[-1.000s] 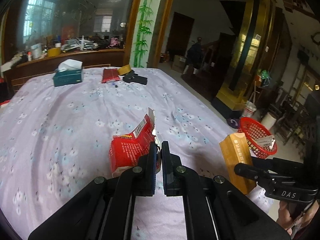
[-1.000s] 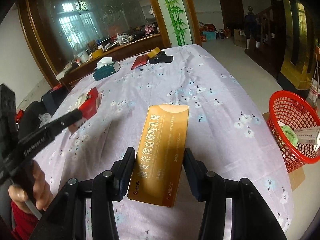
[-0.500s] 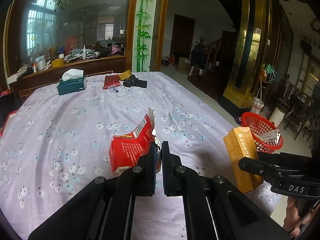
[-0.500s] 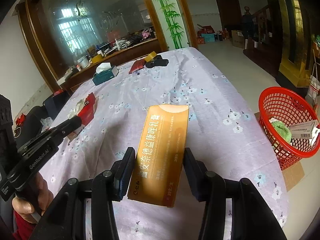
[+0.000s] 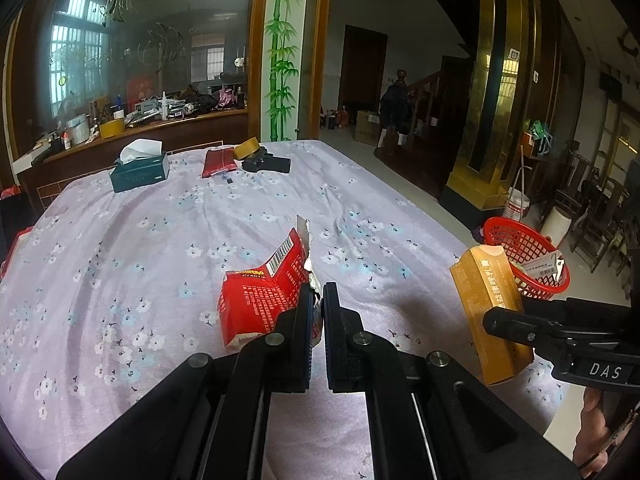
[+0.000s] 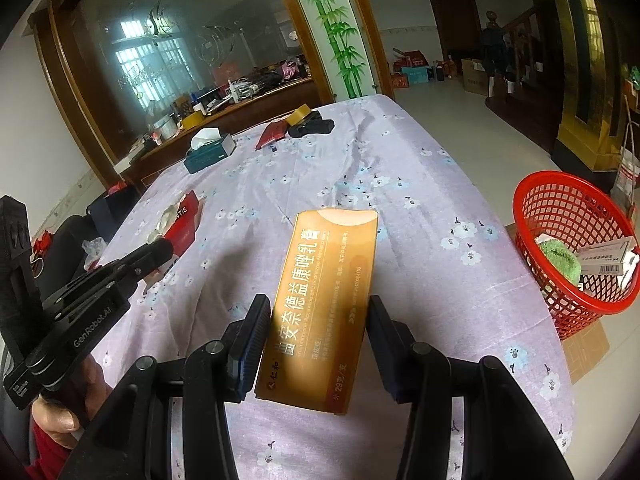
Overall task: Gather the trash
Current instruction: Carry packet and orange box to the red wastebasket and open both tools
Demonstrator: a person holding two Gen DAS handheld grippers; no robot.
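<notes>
Crinkled red foil wrapper; smooth, flat, oblong golden carton.

Ahead of the gripper there is a wide table under a lilac cloth with small flowers. Behind its far end stands a dark wooden sideboard full of small things, and above it a big glass panel with a wooden frame, where bright windows are seen. Next to it is a white pillar with painted green bamboo. To the right, the pale tiled floor leads to a dark door, a staircase and a golden column.
</notes>
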